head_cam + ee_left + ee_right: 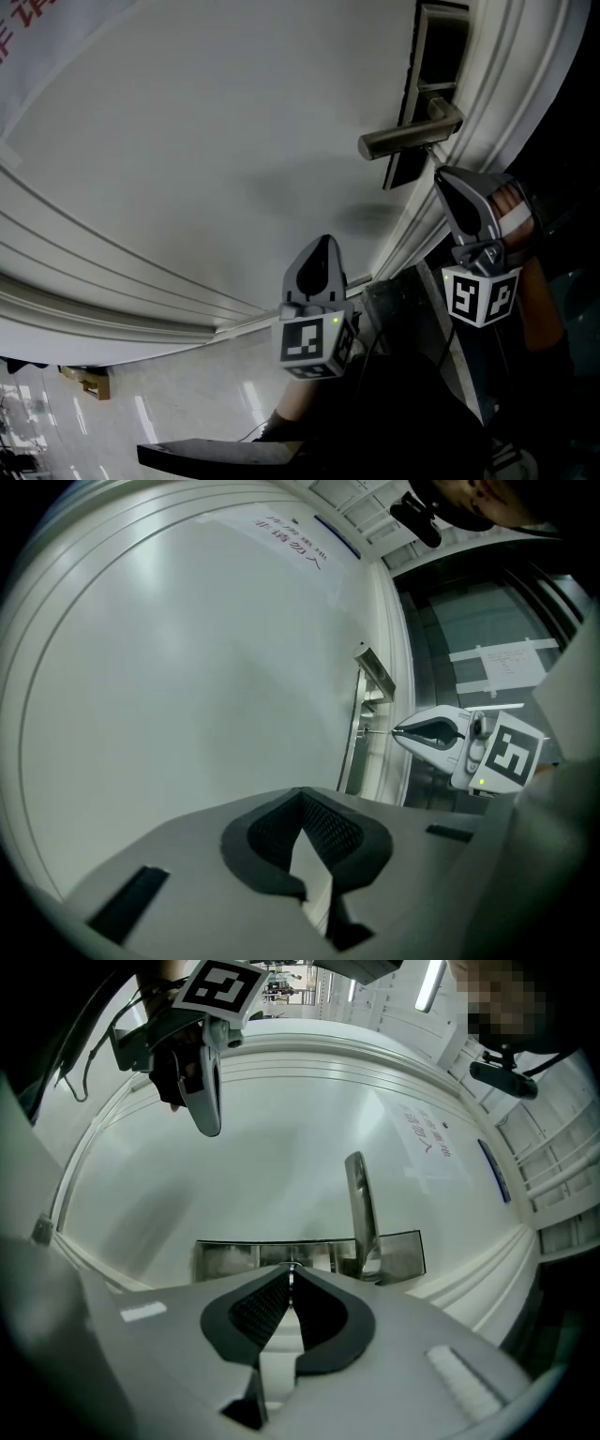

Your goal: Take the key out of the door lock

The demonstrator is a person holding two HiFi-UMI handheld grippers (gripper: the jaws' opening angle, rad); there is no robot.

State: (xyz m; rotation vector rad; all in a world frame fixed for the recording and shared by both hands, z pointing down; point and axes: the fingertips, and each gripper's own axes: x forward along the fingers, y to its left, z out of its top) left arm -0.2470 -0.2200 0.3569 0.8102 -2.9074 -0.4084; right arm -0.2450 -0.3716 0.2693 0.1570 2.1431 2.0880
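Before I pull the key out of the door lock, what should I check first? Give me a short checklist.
1. Right gripper shut on key: ok.
2. Key seated in lock plate: ok.
3. Lever handle apart from right gripper: ok.
4. Left gripper shut, empty, away from the lock plate: ok.
5. Key turned to its removal position: cannot tell.

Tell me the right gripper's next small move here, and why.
Probably draw the right gripper straight back from the lock plate with its jaws kept closed. They are pinched on the thin key, which in the left gripper view spans from the jaw tips to the plate beside the door handle, so it looks seated in the lock.
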